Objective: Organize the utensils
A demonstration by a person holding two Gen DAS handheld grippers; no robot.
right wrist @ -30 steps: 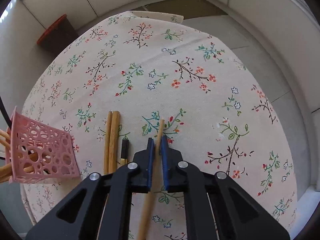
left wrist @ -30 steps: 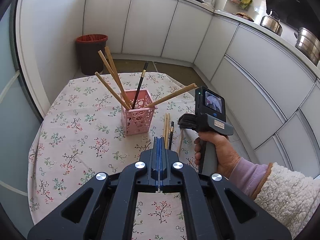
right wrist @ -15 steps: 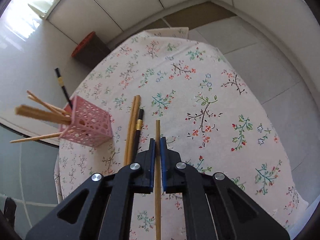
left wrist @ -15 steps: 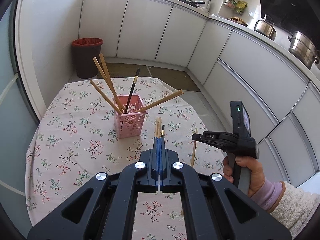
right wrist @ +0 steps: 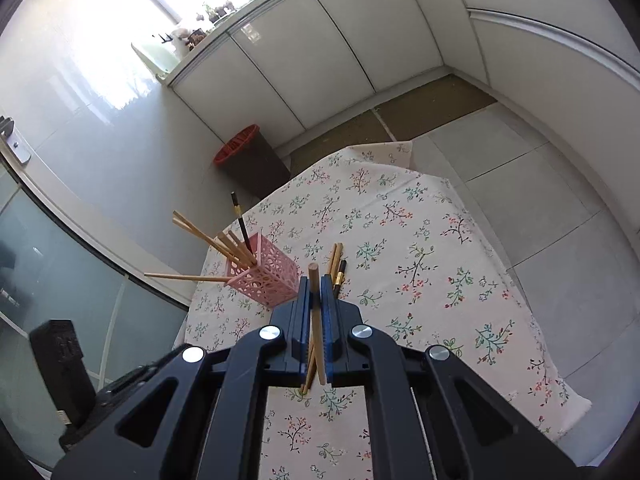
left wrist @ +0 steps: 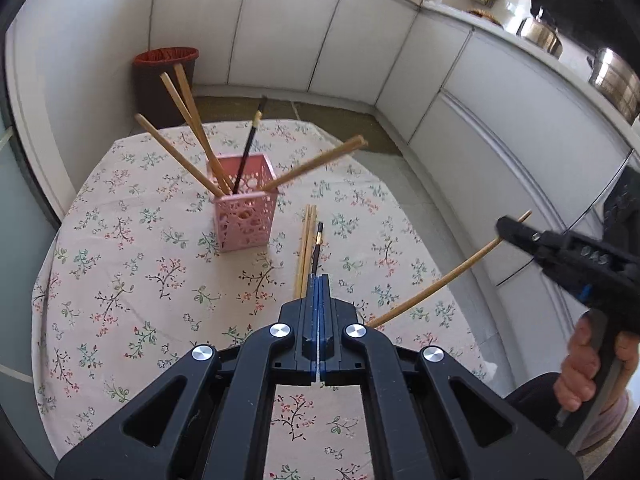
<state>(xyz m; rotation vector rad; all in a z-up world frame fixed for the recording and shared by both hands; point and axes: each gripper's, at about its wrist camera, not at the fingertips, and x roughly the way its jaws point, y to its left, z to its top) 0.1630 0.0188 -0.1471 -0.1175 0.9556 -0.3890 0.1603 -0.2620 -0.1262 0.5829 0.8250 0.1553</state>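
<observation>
A pink perforated holder (left wrist: pixel 245 213) (right wrist: pixel 266 280) stands on the floral tablecloth with several wooden chopsticks and one black chopstick leaning out of it. Two wooden chopsticks (left wrist: pixel 306 246) and a black one (left wrist: pixel 317 249) lie on the cloth to its right; they also show in the right wrist view (right wrist: pixel 335 258). My right gripper (right wrist: pixel 316 286) (left wrist: pixel 505 227) is shut on a wooden chopstick (right wrist: pixel 316 320) (left wrist: pixel 440 284) and holds it in the air to the right of the holder. My left gripper (left wrist: pixel 319 280) is shut and empty, above the table's near side.
The round table (left wrist: pixel 120 280) stands in a kitchen corner with white cabinets (left wrist: pixel 280 28) behind. A dark bin with a red liner (left wrist: pixel 166 76) (right wrist: pixel 248 160) stands on the floor beyond the table. Pots (left wrist: pixel 612 76) sit on the counter at right.
My right gripper has closed on the wooden chopstick, lifted it off the cloth and swung up and to the right. My left gripper has stayed shut and drawn back slightly.
</observation>
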